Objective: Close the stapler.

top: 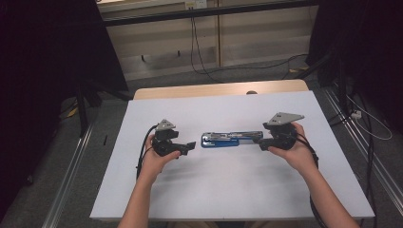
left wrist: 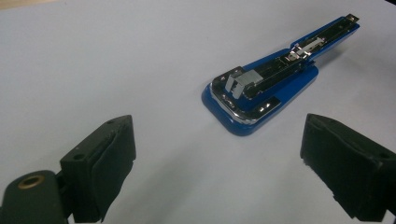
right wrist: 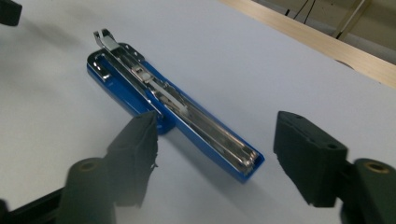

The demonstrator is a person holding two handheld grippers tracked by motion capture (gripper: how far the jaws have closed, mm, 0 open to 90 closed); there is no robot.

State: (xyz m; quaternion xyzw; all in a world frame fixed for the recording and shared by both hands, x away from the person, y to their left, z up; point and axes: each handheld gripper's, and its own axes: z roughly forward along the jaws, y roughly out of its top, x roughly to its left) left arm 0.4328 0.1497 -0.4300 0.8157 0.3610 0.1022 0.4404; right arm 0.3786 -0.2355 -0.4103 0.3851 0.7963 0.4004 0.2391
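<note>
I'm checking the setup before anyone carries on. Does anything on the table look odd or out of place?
Yes: the blue stapler lies folded fully open, flat on the white sheet, its metal staple channel exposed and facing up. It sits between the left gripper and the right gripper. Nothing looks spilled or broken.

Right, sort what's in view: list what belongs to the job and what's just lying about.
In the job:
blue stapler, lying opened out flat
left gripper, open, short of it
right gripper, open around its narrow end

Lying about:
white table cover
floor cables
</note>
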